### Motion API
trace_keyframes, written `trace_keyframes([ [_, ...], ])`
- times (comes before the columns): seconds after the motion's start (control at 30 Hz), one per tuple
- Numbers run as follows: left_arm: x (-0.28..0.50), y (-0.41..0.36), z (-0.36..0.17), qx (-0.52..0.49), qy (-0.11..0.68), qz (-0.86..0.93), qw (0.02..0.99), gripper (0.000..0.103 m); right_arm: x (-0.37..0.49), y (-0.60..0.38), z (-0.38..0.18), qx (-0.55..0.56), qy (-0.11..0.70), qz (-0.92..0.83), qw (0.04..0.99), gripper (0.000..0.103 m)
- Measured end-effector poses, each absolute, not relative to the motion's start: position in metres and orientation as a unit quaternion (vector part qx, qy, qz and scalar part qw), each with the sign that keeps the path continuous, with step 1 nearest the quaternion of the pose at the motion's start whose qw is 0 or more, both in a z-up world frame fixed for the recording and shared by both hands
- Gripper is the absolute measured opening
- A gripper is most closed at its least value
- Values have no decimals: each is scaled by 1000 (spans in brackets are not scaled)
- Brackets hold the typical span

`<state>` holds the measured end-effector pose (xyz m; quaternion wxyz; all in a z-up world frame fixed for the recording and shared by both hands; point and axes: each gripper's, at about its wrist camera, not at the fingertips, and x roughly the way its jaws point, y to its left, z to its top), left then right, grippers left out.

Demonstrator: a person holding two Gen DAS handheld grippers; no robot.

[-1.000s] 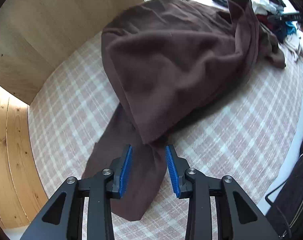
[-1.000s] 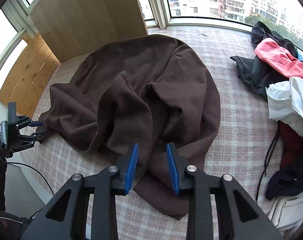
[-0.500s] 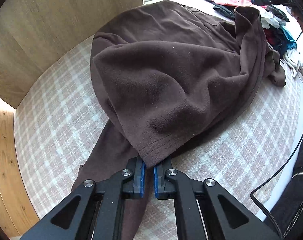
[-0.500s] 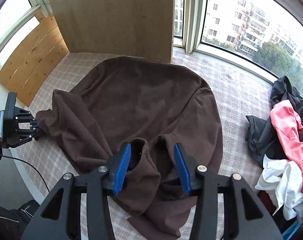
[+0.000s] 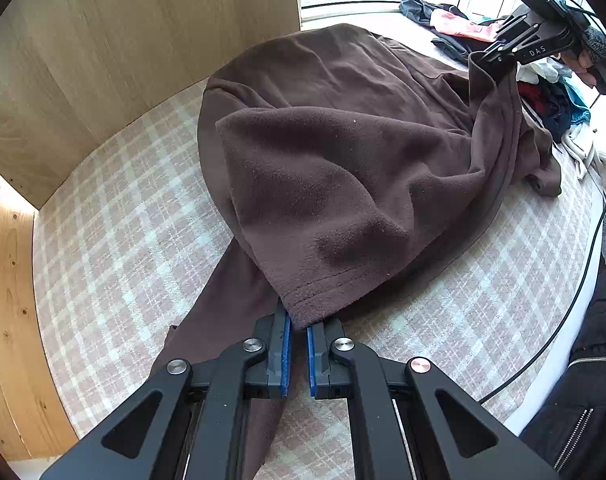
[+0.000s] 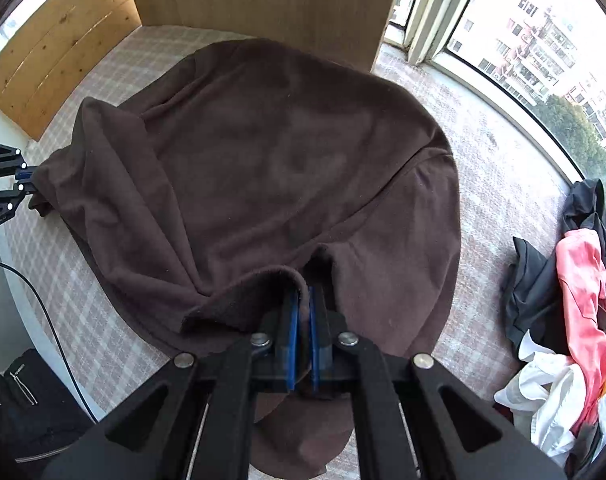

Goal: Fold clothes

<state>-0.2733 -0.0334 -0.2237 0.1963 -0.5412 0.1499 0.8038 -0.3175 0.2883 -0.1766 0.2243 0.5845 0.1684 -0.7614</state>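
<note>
A brown fleece garment (image 5: pixel 343 152) lies spread over a checked cloth (image 5: pixel 115 232) that covers the surface, with a wooden panel (image 5: pixel 135 40) standing just behind the garment. Taking the garment as the landmark, the left claw (image 5: pixel 297 330) is at its near hemmed corner in the left wrist view, narrowed tight on that stitched edge, so the fleece rises away from the blue pads (image 5: pixel 285 344) toward the panel. A loose brown strip of the garment runs from under that corner down past the claw's left side.

The right claw (image 6: pixel 301 320) sits at the opposite edge of the garment, also pinched nearly closed, with a rolled lip of fleece caught between its blue pads (image 6: pixel 291 328). In the right wrist view the bulk of the garment spreads out ahead of this claw, and more brown fabric lies under it. From the left wrist view the right claw (image 5: pixel 499 56) shows at the far right end of the garment, where the fabric is drawn up to a peak.

A pile of other clothes (image 6: pixel 575 320), black, pink and white, lies to the right of the garment, apart from it. A window (image 6: pixel 523 40) is beyond the garment's far right side.
</note>
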Motion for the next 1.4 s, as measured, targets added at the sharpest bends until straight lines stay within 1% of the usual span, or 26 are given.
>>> trace_keyframes([
  [0.07, -270, -37, -213, -532, 152, 811, 190, 5, -312, 303, -153, 557, 142, -789, 216, 5],
  [0.2, -273, -51, -166, -503, 143, 835, 169, 4, -298, 347, -80, 482, 90, -856, 163, 5],
  [0.33, -279, -58, -97, -453, 159, 865, 147, 4, -264, 374, 15, 377, 62, -915, 129, 5],
  [0.43, -268, -54, -44, -410, 176, 882, 152, 4, -212, 380, 57, 334, 69, -931, 133, 5],
  [0.5, -249, -51, -18, -390, 192, 887, 156, 4, -175, 382, 48, 350, 61, -923, 150, 5],
  [0.53, -237, -51, -16, -392, 191, 885, 164, 4, -157, 383, 43, 359, 57, -918, 158, 5],
  [0.6, -212, -50, -23, -408, 194, 874, 178, 4, -126, 385, -2, 417, 47, -891, 171, 5],
  [0.67, -188, -47, -58, -448, 207, 850, 185, 4, -100, 388, -74, 499, 5, -847, 184, 5],
  [0.7, -176, -49, -85, -482, 196, 832, 193, 4, -90, 389, -119, 556, -24, -808, 195, 5],
  [0.77, -153, -54, -143, -554, 162, 789, 210, 5, -69, 393, -201, 655, -55, -732, 177, 6],
  [0.8, -143, -56, -171, -589, 153, 765, 213, 5, -62, 396, -226, 686, -56, -707, 165, 6],
  [0.83, -133, -58, -200, -622, 145, 739, 214, 6, -58, 401, -238, 697, -68, -694, 168, 7],
  [0.87, -126, -60, -221, -646, 146, 718, 214, 6, -58, 408, -239, 696, -78, -692, 173, 7],
  [0.9, -124, -63, -232, -655, 150, 711, 210, 6, -64, 415, -233, 685, -79, -704, 169, 7],
  [0.93, -123, -67, -239, -659, 155, 707, 204, 6, -73, 422, -224, 672, -78, -719, 162, 13],
  [0.97, -129, -72, -240, -656, 155, 713, 191, 8, -83, 429, -215, 662, -83, -728, 158, 19],
  [1.0, -140, -79, -236, -649, 150, 725, 175, 9, -93, 434, -207, 649, -84, -739, 161, 29],
  [1.03, -152, -85, -230, -637, 143, 739, 164, 9, -104, 438, -199, 636, -85, -749, 164, 34],
  [1.07, -166, -89, -222, -620, 139, 756, 157, 9, -115, 439, -192, 623, -66, -763, 159, 36],
  [1.1, -180, -90, -219, -607, 139, 767, 153, 10, -125, 439, -190, 616, -35, -776, 134, 38],
  [1.13, -193, -91, -217, -595, 140, 777, 150, 16, -135, 438, -188, 607, -3, -787, 109, 39],
  [1.17, -207, -92, -214, -583, 140, 787, 146, 22, -143, 441, -189, 610, 6, -786, 99, 39],
  [1.27, -243, -80, -230, -581, 139, 789, 140, 23, -154, 454, -191, 632, -53, -761, 138, 39],
  [1.3, -249, -72, -238, -584, 142, 787, 140, 23, -155, 454, -190, 631, -58, -760, 144, 39],
  [1.37, -262, -59, -252, -583, 150, 785, 146, 24, -158, 449, -189, 620, -34, -774, 125, 40],
  [1.4, -268, -53, -259, -584, 151, 783, 150, 23, -162, 450, -191, 615, -25, -780, 114, 43],
])
